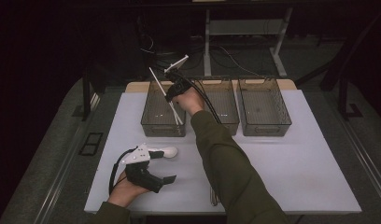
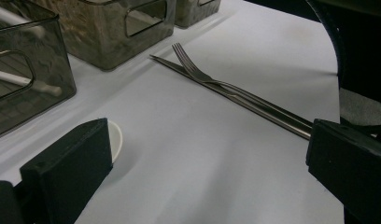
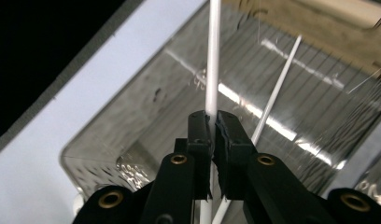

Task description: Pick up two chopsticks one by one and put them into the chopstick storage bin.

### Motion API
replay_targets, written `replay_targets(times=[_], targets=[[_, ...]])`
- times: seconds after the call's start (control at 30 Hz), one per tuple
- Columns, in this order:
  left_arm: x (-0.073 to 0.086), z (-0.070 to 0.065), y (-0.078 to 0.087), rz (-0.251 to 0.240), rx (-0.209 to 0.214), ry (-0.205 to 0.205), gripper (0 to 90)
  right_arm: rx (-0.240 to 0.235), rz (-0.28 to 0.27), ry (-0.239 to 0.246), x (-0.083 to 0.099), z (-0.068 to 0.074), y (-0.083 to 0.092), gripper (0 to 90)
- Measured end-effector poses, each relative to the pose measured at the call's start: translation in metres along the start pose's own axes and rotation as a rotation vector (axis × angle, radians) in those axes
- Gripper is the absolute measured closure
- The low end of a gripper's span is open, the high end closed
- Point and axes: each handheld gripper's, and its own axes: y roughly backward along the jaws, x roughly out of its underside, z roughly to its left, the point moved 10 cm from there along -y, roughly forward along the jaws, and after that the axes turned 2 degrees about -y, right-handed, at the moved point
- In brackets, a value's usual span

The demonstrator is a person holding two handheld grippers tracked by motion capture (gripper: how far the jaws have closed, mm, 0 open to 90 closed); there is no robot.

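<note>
My right gripper point(image 1: 172, 91) hangs over the left clear bin point(image 1: 151, 125), shut on a thin white chopstick point(image 1: 157, 80) that slants down into it. In the right gripper view the jaws point(image 3: 212, 119) pinch that chopstick point(image 3: 213, 56), and a second white chopstick point(image 3: 277, 93) lies inside the bin point(image 3: 109, 135). My left gripper point(image 1: 164, 165) rests on the table near the front left, open, beside a white spoon point(image 1: 166, 151). In the left gripper view its jaws point(image 2: 202, 140) stand wide apart with bare table between them and the spoon point(image 2: 115, 140) by the left jaw.
Two more clear bins stand in the row, middle point(image 1: 226, 126) and right point(image 1: 265, 128). A metal fork point(image 2: 198, 74) and a pair of metal chopsticks point(image 2: 254, 109) lie on the white table ahead of the left gripper. Cables trail from both grippers.
</note>
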Motion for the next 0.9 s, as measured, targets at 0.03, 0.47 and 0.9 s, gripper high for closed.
replay_targets(times=[0.03, 0.47, 0.9], targets=[[0.000, 0.000, 0.000, 0.001, 0.000, -0.007, 0.0, 0.009, 0.009, 0.000, 0.002, -0.002, -0.004, 84.1], [0.001, -0.001, 0.000, 0.009, 0.009, 0.000, 0.0, 0.027, 0.118, -0.020, 0.025, -0.009, -0.034, 83.1], [0.002, 0.000, 0.001, 0.010, 0.005, 0.002, 0.0, 0.013, 0.064, 0.041, 0.025, -0.007, -0.012, 61.1]])
